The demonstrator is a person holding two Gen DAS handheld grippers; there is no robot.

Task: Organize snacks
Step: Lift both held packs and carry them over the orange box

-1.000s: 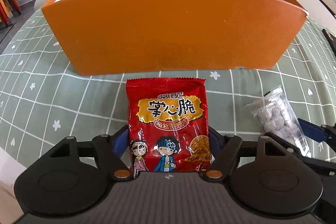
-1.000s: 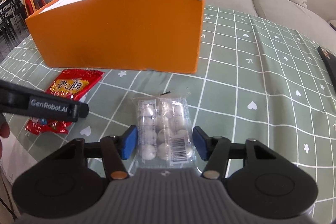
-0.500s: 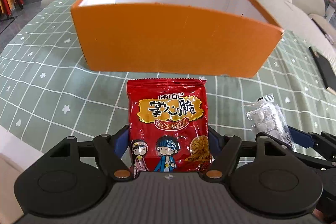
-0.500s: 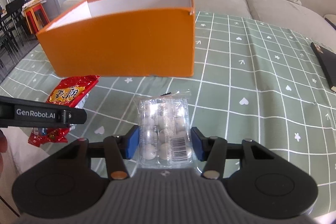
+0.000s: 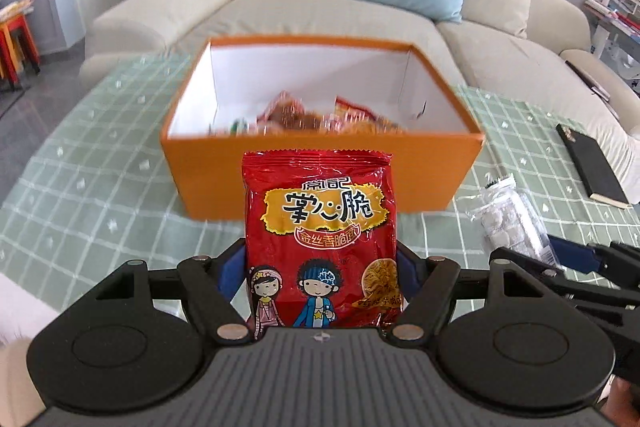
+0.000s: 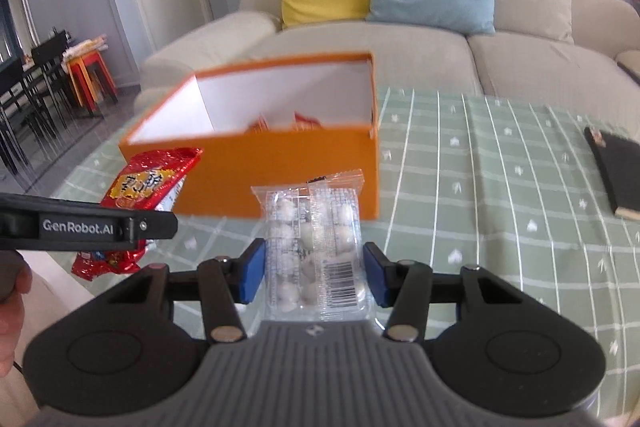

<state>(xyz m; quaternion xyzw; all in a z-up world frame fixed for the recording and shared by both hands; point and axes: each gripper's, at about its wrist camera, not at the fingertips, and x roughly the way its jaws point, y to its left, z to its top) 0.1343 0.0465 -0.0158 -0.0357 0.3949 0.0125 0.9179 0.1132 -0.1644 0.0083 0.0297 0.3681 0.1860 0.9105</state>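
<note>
My left gripper (image 5: 320, 269) is shut on a red snack packet (image 5: 320, 227) and holds it up in the air in front of the orange box (image 5: 320, 167). The box is open on top, white inside, with several snack packets (image 5: 320, 117) at its bottom. My right gripper (image 6: 314, 273) is shut on a clear pack of white candies (image 6: 316, 247), also lifted, near the box's (image 6: 280, 163) right front corner. The red packet (image 6: 140, 195) and left gripper show at the left of the right wrist view; the candy pack (image 5: 512, 223) shows at the right of the left wrist view.
The box stands on a table with a green checked cloth (image 6: 480, 187). A black notebook (image 6: 616, 171) lies at the right of the table. A beige sofa (image 5: 400, 23) with yellow and blue cushions is behind the table. Chairs and red stools (image 6: 88, 75) stand far left.
Both grippers have risen with their packs, from table level to above the box's rim, so the box's inside now shows. Both stay shut.
</note>
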